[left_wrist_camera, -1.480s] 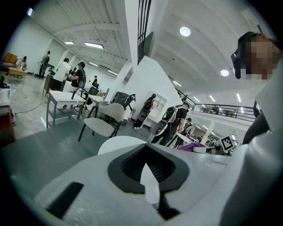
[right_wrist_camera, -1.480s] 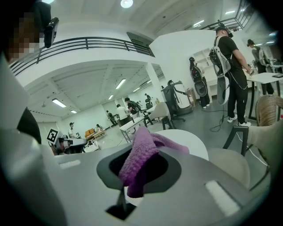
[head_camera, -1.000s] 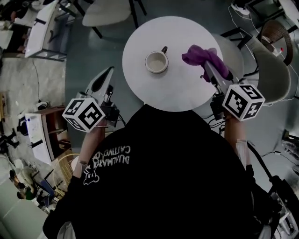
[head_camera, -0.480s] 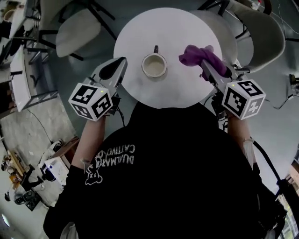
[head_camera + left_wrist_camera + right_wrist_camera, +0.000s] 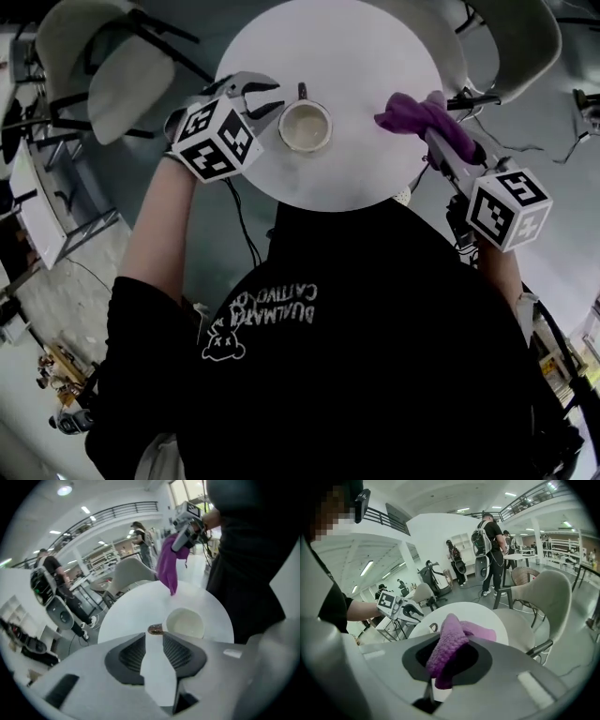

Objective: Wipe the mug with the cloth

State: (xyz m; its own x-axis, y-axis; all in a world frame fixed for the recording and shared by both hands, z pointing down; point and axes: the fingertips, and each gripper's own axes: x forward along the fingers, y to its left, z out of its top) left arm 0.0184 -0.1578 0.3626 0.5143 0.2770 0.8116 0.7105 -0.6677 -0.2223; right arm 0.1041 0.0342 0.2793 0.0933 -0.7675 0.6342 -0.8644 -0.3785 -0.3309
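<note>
Jaws of right gripper (image 5: pixel 439 139) clamp cloth (image 5: pixel 415 113), mug (image 5: pixel 305 127) on table (image 5: pixel 366 56)

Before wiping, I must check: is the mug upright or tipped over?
Upright. The mug stands on its base on the round table, and in the head view its open mouth faces up.

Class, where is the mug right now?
In the head view the mug stands on the round white table, left of centre, just right of the left gripper, whose empty jaws have just been opening; the purple cloth is further right.
</note>
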